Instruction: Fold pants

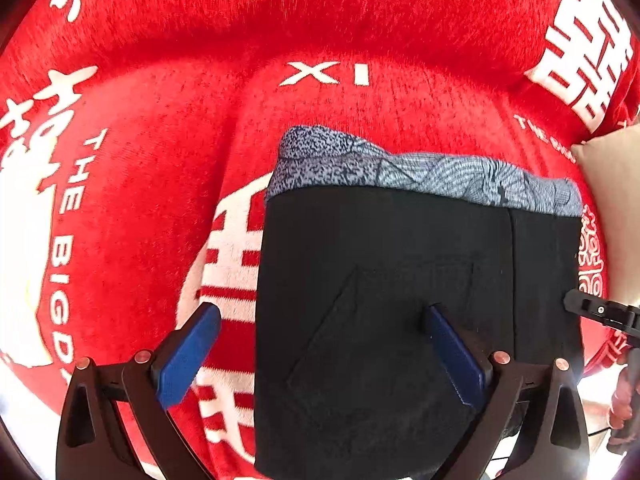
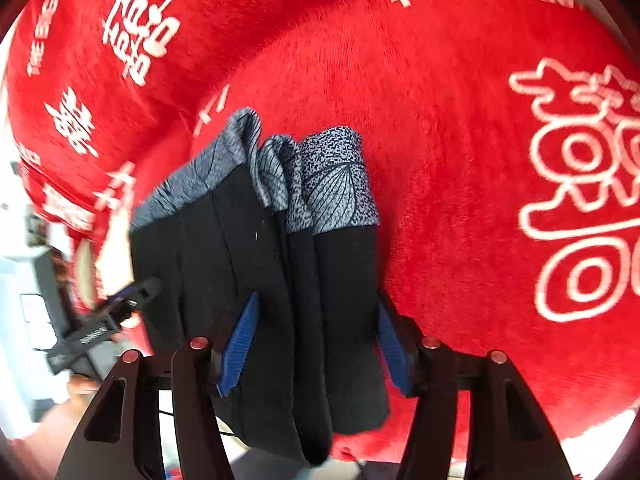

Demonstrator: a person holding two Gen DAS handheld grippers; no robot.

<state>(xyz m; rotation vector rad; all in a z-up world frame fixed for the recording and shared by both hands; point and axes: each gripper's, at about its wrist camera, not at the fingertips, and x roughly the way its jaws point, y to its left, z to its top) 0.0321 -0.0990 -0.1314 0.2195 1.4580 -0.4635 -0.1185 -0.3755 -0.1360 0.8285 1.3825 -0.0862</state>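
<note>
Black pants [image 1: 380,280] with grey patterned cuffs [image 1: 420,172] lie folded on a red blanket [image 1: 160,160]. My left gripper [image 1: 320,314] stands wide open above them. Its left finger is over the blanket and its right finger over the black cloth, gripping nothing. In the right wrist view the pants [image 2: 272,260] show as several stacked layers with the cuffs [image 2: 340,184] at the far end. My right gripper [image 2: 316,296] is open and straddles the right part of the stack. Its pads stand beside the cloth without pinching it. Each gripper shows at the edge of the other's view.
The red blanket [image 2: 440,120] with white lettering covers a soft, bulging surface. A beige cushion [image 1: 612,184] lies at the right. A person's hand [image 1: 622,400] holds the right gripper [image 1: 600,314]. Pale furniture [image 2: 32,280] shows past the blanket's left edge, behind the left gripper [image 2: 108,316].
</note>
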